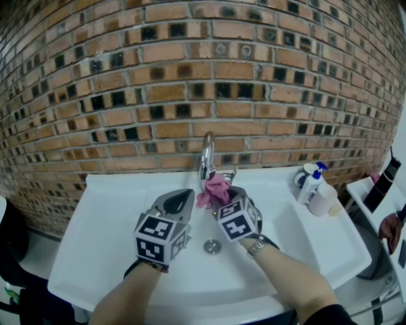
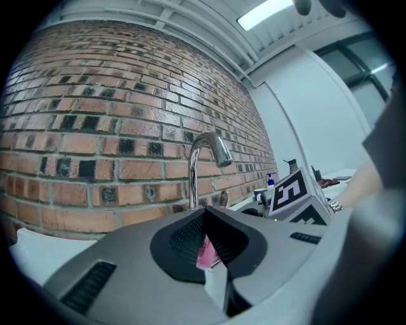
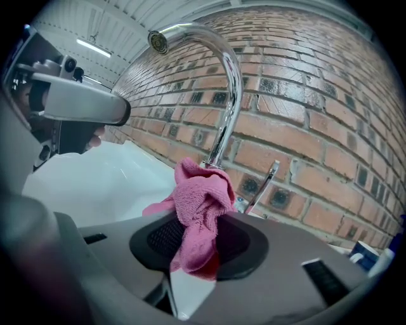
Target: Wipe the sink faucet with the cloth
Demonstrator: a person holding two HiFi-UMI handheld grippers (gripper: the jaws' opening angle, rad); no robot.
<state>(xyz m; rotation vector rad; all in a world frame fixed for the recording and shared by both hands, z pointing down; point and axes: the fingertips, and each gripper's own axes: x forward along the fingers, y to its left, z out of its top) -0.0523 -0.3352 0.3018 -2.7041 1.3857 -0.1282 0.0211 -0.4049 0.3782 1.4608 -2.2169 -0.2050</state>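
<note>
Head view: one white sink (image 1: 114, 254), one chrome faucet (image 1: 206, 152), one pink cloth (image 1: 214, 190) and one drain (image 1: 212, 246), all below a brick wall (image 1: 158, 95).
Grippers: two, the left gripper (image 1: 187, 194) and the right gripper (image 1: 226, 194), side by side over the basin and pointing at the faucet.
Marker cubes: two, the left marker cube (image 1: 158, 236) and the right marker cube (image 1: 238, 222).
Left gripper state: jaws pressed together. A sliver of pink shows at their seam in the left gripper view. I cannot tell whether it is pinched there or lies beyond.
Right gripper state: clamped on the bunched cloth, the jaws kept apart by its bulk.
Cloth place: against the foot of the faucet, just beside the single lever handle (image 3: 263, 187), with one corner trailing to the left.
Bottles: a blue-topped pump bottle (image 1: 312, 184) and a clear container (image 1: 327, 198) stand just beside each other at the sink's back right corner. A third may stand behind them, but I cannot tell.
Head view only: the drain, one wristwatch (image 1: 256, 246) on the right wrist, and both forearms.
Left gripper view only: the faucet's arch in profile and one ceiling light (image 2: 269, 11).
Right gripper view only: the spout's nozzle (image 3: 157, 41) from underneath, the cloth's looped weave, and the left gripper's side at upper left.
</note>
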